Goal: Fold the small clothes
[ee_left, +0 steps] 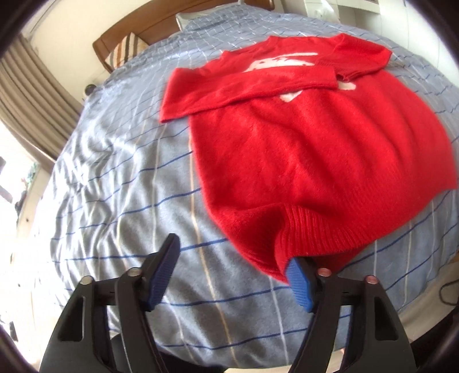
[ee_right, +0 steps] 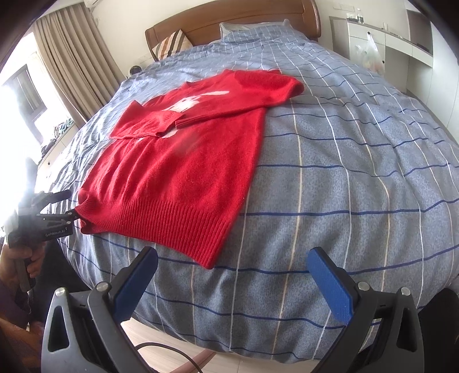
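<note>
1. Grippers first, being nearest. We find the left gripper point(ee_left: 232, 275) with its jaws parted about halfway; one blue pad is tucked under the lifted hem corner of the red sweater point(ee_left: 315, 149), while the other pad stands clear over the bedcover point(ee_left: 120, 206). The pads do not press the cloth between them, so we judge the corner not yet gripped. The right gripper point(ee_right: 232, 282) is spread wide and has hold of nothing; it hangs over bare cover just short of the hem's other corner.
2. Sweater position: flat on the bed, hem towards us, neck towards the headboard point(ee_right: 229, 17), both sleeves already laid across the chest.
3. Handling, in our judgement: a soft, fuzzy knit, light and limp, likely to sag and stretch if lifted by one point. The ribbed hem point(ee_right: 183, 226) is the thickest, firmest edge; we would take it at its two corners.
4. Edges: the hem lies near the foot edge of the bed, with floor showing below, so a dropped corner could slide off.
5. Open room: bare cover runs wide on both sides and beyond the neckline, giving free room to carry the hem up. Pillows point(ee_right: 169, 43) lie well apart.
</note>
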`<state>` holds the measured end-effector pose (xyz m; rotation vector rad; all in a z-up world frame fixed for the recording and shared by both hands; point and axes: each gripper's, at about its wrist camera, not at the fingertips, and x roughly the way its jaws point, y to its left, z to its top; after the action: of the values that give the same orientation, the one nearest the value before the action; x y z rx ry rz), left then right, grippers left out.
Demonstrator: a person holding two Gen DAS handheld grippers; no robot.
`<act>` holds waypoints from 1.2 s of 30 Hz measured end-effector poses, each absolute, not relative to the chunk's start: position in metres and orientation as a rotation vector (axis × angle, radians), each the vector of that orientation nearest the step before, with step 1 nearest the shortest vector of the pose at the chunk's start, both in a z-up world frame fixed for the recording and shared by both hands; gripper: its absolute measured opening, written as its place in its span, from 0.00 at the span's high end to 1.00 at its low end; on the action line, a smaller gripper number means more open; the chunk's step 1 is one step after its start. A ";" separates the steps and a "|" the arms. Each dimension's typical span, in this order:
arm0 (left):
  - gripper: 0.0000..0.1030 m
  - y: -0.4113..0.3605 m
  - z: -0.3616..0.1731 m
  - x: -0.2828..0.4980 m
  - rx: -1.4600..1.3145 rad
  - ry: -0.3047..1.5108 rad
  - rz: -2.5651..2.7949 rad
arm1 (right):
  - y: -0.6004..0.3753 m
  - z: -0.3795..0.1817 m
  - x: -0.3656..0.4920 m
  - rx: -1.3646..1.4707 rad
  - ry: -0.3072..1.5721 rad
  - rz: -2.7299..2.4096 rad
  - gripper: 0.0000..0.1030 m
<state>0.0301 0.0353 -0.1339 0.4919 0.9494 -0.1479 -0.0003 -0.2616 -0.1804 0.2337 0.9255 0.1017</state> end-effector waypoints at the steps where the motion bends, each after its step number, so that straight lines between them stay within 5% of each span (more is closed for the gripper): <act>1: 0.56 0.044 -0.134 0.027 0.465 0.967 -0.134 | -0.263 -0.181 0.000 0.241 0.928 0.098 0.00; 4: 0.62 0.074 -0.135 0.015 0.320 1.050 -0.151 | -0.267 -0.182 0.001 0.249 0.930 0.089 0.00; 7: 0.37 0.088 -0.137 -0.004 0.264 1.098 -0.192 | -0.268 -0.182 0.000 0.234 0.932 0.088 0.00; 10: 0.25 0.101 -0.130 -0.013 0.161 1.076 -0.255 | -0.270 -0.185 0.001 0.244 0.943 0.102 0.00; 15: 0.20 0.107 -0.138 0.023 -0.091 1.093 -0.299 | -0.268 -0.197 0.007 0.417 0.933 0.243 0.03; 17: 0.30 0.096 -0.155 0.039 -0.093 1.159 -0.298 | -0.262 -0.205 0.017 0.452 0.939 0.288 0.24; 18: 0.43 0.090 -0.161 0.044 -0.100 1.185 -0.305 | -0.260 -0.211 0.023 0.463 0.956 0.299 0.31; 20: 0.65 0.082 -0.165 0.046 -0.104 1.185 -0.302 | -0.258 -0.221 0.033 0.505 0.993 0.303 0.67; 21: 0.92 0.080 -0.163 0.045 -0.106 1.175 -0.306 | -0.258 -0.223 0.036 0.524 1.000 0.317 0.85; 22: 0.96 0.080 -0.161 0.045 -0.113 1.174 -0.305 | -0.256 -0.222 0.037 0.522 1.004 0.322 0.95; 29: 0.98 0.093 -0.141 0.020 -0.080 1.149 -0.276 | -0.277 -0.195 0.003 0.405 1.067 0.156 0.96; 36: 0.98 0.078 -0.175 0.044 0.000 1.168 -0.200 | -0.269 -0.236 0.021 0.394 1.124 0.082 0.97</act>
<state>0.0435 0.0776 -0.1753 -0.0005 1.1679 -0.2002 0.0215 -0.2689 -0.2363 0.3935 1.1242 0.0816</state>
